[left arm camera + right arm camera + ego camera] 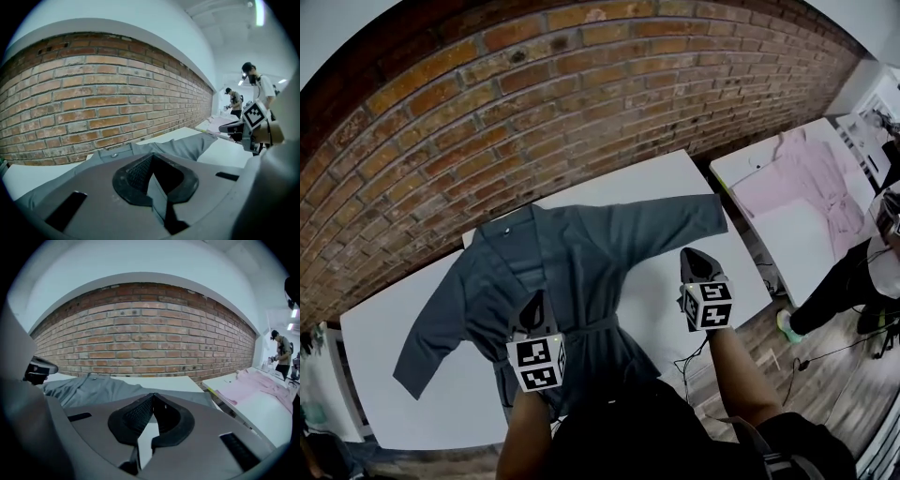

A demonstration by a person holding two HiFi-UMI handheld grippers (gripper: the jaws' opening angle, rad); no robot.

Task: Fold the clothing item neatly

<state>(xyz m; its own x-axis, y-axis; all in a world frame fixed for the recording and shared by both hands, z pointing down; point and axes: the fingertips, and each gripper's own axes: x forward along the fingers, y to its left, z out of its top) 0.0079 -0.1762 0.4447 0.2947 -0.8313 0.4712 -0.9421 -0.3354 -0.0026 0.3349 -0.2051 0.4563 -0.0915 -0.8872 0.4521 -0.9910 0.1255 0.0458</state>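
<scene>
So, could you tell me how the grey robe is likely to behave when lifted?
The grey robe lies flat with soft creases, so it will probably drape limply. Its long sleeves and waist tie would likely dangle.

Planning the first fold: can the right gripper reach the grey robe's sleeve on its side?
Probably yes. The right gripper hovers near that sleeve with only bare table between them, though its shut jaws must open first.
</scene>
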